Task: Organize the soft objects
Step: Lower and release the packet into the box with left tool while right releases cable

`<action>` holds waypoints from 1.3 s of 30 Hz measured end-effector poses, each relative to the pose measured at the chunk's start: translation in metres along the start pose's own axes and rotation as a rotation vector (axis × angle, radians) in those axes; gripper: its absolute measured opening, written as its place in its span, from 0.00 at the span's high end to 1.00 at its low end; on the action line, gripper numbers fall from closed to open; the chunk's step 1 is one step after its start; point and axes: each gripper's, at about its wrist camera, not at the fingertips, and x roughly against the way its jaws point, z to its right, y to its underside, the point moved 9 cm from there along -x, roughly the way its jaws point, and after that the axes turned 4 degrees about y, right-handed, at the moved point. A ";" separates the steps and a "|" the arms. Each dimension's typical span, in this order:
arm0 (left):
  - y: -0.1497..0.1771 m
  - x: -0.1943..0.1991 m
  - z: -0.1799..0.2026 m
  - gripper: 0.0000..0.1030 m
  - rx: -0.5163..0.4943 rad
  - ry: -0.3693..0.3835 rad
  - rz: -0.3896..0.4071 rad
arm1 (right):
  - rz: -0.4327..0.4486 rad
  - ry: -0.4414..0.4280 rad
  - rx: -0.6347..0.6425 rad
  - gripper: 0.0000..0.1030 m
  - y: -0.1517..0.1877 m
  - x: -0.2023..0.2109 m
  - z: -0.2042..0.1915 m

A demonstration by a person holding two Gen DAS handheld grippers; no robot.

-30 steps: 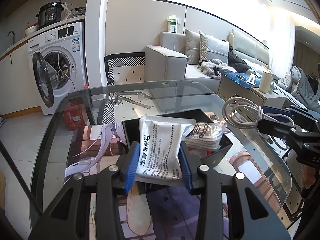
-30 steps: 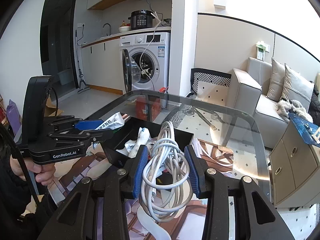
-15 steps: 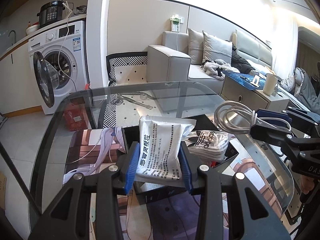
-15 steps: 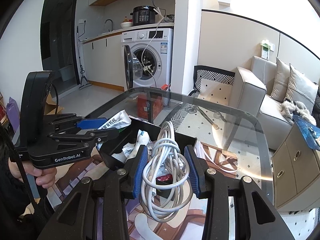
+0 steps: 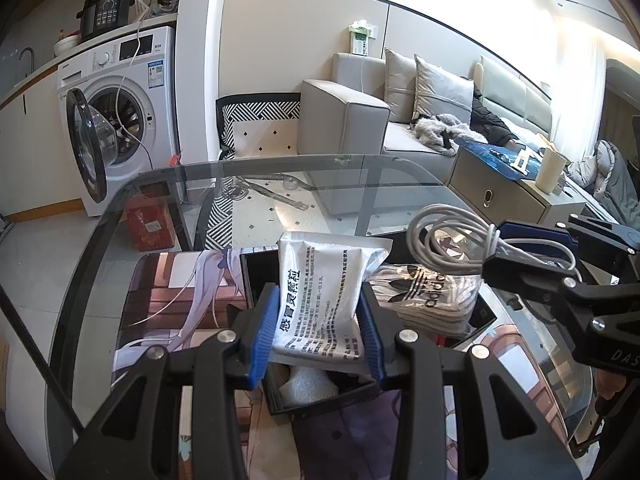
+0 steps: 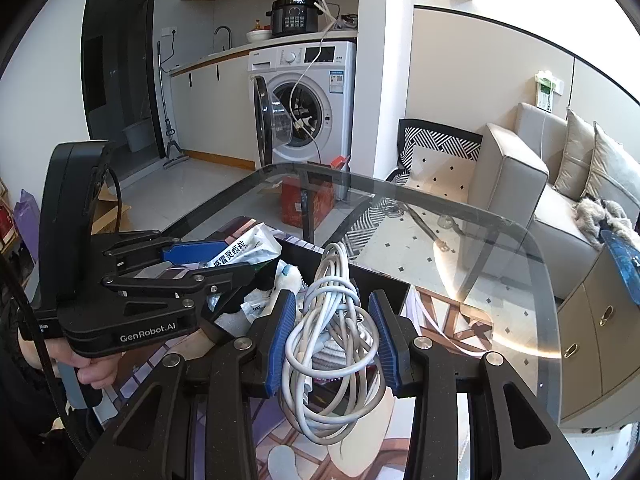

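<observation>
My left gripper [image 5: 319, 332] is shut on a white sachet with black Chinese print [image 5: 320, 292] and holds it above a black box [image 5: 320, 398]. The box holds a bagged Adidas item [image 5: 424, 296] and white foam [image 5: 308, 384]. My right gripper [image 6: 332, 344] is shut on a coiled white cable [image 6: 332, 344] above the same box [image 6: 384, 284]. In the left wrist view the right gripper [image 5: 532, 256] and its cable [image 5: 448, 240] show at the right. In the right wrist view the left gripper [image 6: 208, 260] with the sachet [image 6: 248, 250] shows at the left.
The box sits on an illustrated mat [image 5: 180, 300] on a glass table [image 5: 280, 176]. Beyond stand a washing machine with its door open [image 5: 116, 120], a grey sofa [image 5: 360, 120] and a low cabinet [image 5: 500, 196]. A red box [image 5: 150, 224] lies on the floor under the table.
Both grippers have risen a little over the box, still holding the sachet and the cable. The right gripper and its cable have come closer to the left one.
</observation>
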 end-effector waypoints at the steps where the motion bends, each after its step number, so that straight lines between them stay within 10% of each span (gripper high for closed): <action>1: 0.000 -0.002 0.000 0.63 0.002 0.000 -0.002 | -0.005 -0.003 0.000 0.63 0.000 -0.004 0.000; 39: 0.011 -0.031 0.006 0.64 -0.076 -0.044 -0.033 | -0.099 -0.100 -0.058 0.63 0.006 -0.074 -0.003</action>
